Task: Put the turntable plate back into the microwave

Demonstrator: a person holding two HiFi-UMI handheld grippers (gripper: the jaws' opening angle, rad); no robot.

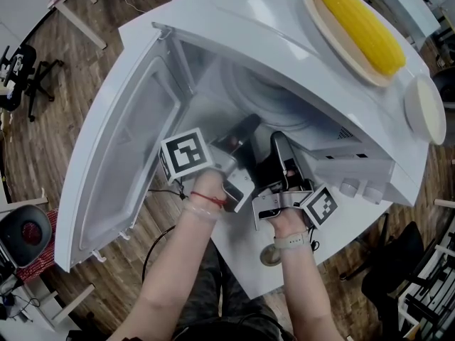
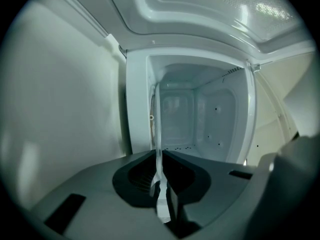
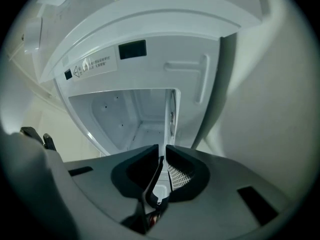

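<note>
The white microwave (image 1: 284,34) stands with its door (image 1: 121,148) swung open to the left. Both grippers reach into the cavity side by side. The clear glass turntable plate (image 1: 266,94) shows faintly as curved arcs inside. In the left gripper view the plate (image 2: 159,129) appears edge-on as a thin clear strip, and my left gripper (image 2: 160,151) is shut on its rim. My right gripper (image 3: 164,146) is likewise shut on the plate's edge (image 3: 167,119). From the head view, the left gripper (image 1: 245,130) and right gripper (image 1: 279,144) sit close together at the cavity mouth.
An ear of yellow corn (image 1: 359,23) lies on a beige plate (image 1: 318,21) on top of the microwave, beside a white round dish (image 1: 425,109). A small round metal object (image 1: 271,256) lies on the white table near its front edge. Chairs stand on the wooden floor at the left.
</note>
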